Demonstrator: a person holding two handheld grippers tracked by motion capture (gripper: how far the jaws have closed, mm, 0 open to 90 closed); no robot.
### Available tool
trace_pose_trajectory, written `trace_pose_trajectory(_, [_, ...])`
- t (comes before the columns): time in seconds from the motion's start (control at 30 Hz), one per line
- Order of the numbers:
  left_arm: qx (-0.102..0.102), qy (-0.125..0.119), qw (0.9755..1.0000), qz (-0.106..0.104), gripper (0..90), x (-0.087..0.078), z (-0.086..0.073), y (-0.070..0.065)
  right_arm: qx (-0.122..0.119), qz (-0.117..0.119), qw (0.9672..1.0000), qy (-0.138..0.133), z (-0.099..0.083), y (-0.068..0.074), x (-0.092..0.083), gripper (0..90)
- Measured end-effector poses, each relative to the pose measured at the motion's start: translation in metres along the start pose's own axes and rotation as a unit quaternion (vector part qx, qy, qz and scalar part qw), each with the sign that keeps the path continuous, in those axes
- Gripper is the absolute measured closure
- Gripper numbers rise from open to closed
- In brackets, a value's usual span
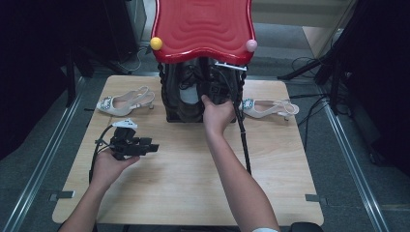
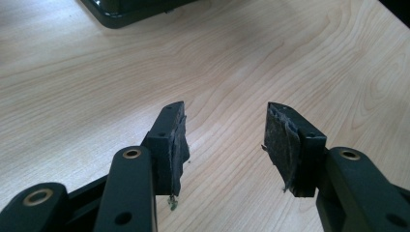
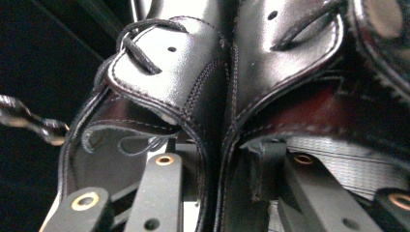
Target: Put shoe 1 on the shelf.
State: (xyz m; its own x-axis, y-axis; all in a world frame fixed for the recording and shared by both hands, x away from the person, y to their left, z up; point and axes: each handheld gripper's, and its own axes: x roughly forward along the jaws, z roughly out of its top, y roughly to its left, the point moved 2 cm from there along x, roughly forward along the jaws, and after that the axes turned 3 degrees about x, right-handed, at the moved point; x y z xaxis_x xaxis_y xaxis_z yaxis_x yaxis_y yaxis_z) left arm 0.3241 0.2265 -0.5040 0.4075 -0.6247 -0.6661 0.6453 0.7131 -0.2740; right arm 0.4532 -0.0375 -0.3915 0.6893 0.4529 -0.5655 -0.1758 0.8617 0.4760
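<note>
Right gripper (image 3: pixel 212 193): seen closest in the right gripper view, its two black jaws are pushed into a pair of dark leather shoes (image 3: pixel 227 82), one jaw inside each shoe, with the two touching inner walls of the shoes between them. Whether the pads are pressed on the leather cannot be told, as the tips are hidden inside the shoes.

Dark shoes: shiny black leather with stitched edges and lace holes; in the high view they (image 1: pixel 193 89) are stood inside a dark rack (image 1: pixel 169 101) at the far middle of the table, under a red wavy tray (image 1: pixel 203 29).

Right hand (image 1: pixel 217 116): stretched forward to the rack's front, with the gripper's cable trailing back beside the forearm.

Left gripper (image 2: pixel 225 140): jaws held apart with nothing between them, above bare wood; worn grey padding is seen on the inner faces.

Left hand (image 1: pixel 109 166): placed at the near left of the table, well apart from the rack.

Table (image 1: pixel 183 183): light wood.

Pale heeled sandals: one (image 1: pixel 125 102) laid left of the rack, one (image 1: pixel 270 107) laid right of it.
</note>
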Motion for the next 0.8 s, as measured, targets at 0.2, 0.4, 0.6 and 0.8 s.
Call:
trace_pose_trajectory(0.2, [0.002,-0.001,1.0,-0.002,50.1,0.0007,0.0004,-0.0021,-0.022,0.0,0.9998,0.002,-0.0035,0.002,0.0025,65.5])
trace_pose_trajectory(0.4, [-0.002,-0.002,1.0,-0.004,49.7,0.0006,0.0002,-0.0007,-0.052,0.009,0.9985,0.015,-0.0016,0.007,0.0023,54.2])
trace_pose_trajectory(0.6, [-0.002,-0.005,1.0,-0.001,49.5,-0.0005,0.0003,-0.0005,-0.047,0.023,0.9985,0.017,0.001,0.003,-0.0006,53.2])
trace_pose_trajectory(0.8, [-0.001,-0.002,1.0,0.0,49.4,-0.0004,0.0003,-0.0007,-0.057,0.042,0.9973,0.02,0.0023,-0.0002,-0.0043,52.3])
